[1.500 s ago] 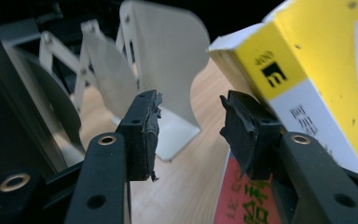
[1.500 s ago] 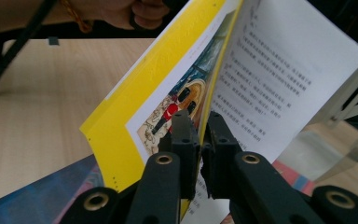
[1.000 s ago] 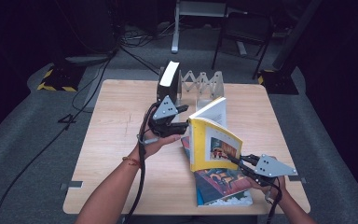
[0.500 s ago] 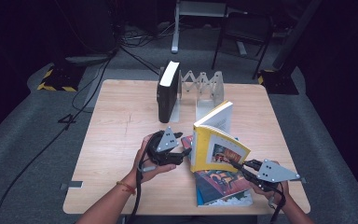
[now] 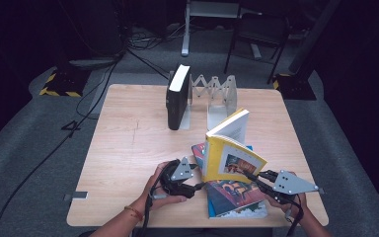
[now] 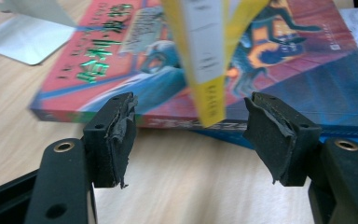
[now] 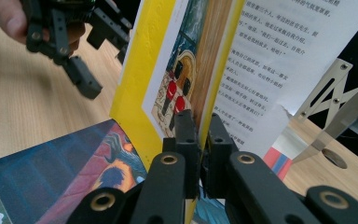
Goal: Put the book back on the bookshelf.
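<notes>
My left gripper (image 5: 197, 186) has come down from beside the standing black book (image 5: 176, 98) to the near edge of the tabletop (image 5: 123, 143), and its fingers (image 6: 116, 135) have just been opening; they now stand apart with nothing pressed between them. The spine of the yellow book (image 6: 207, 70) hangs just ahead of the gap, a little toward my right finger, above the flat red-covered book (image 6: 121, 51). My right gripper (image 7: 200, 140) has its fingers together, clamped on the yellow book's front cover near its lower corner, holding it upright and fanned open on the stack. I judge this leaves me set to take the spine with the left, so both hands can lift the book toward the metal rack (image 5: 217, 91).
</notes>
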